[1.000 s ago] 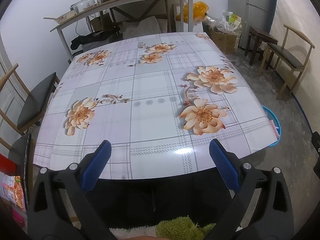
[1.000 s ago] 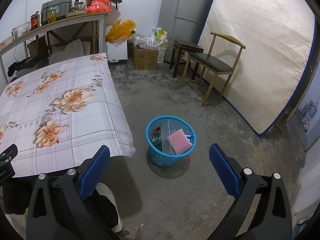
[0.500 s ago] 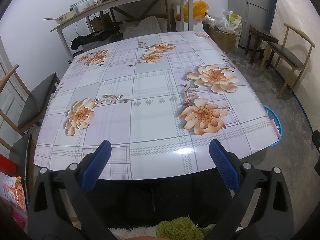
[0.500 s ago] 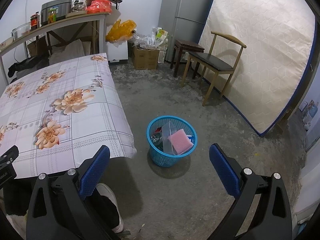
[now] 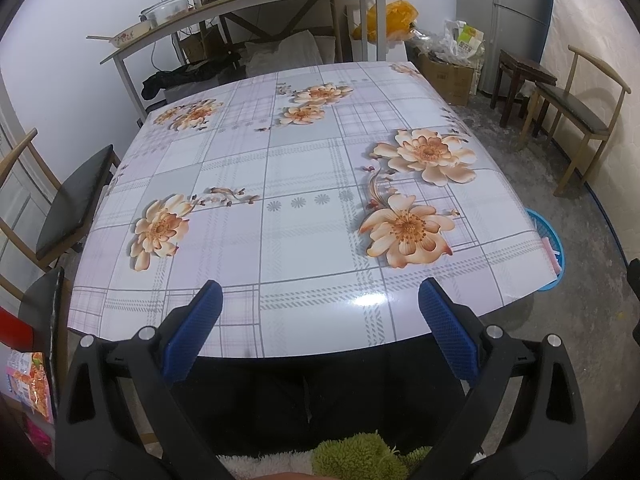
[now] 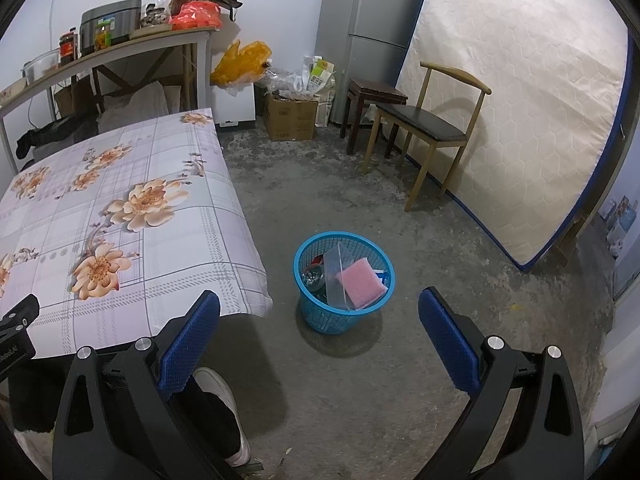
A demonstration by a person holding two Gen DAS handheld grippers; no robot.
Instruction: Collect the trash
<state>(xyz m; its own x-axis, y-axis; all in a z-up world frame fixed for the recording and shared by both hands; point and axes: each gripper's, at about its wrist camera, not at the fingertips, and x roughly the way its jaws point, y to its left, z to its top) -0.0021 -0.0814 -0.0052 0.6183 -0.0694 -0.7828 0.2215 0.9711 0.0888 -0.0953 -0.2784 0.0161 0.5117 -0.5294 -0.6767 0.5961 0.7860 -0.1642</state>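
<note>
Nothing moved; left hand-held gripper [image 5: 320, 328], right hand-held gripper [image 6: 320, 330] wide open, empty.

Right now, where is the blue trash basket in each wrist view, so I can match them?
Left wrist: blue trash basket at the right edge, mostly hidden behind the table's corner.
Right wrist: basket near centre, on the floor, holding a pink sponge.
Shared landmark: the floral tablecloth, beside the basket.

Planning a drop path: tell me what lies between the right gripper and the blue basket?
Only bare concrete floor, seen in the right wrist view, separates the open right gripper from the blue basket.
</note>
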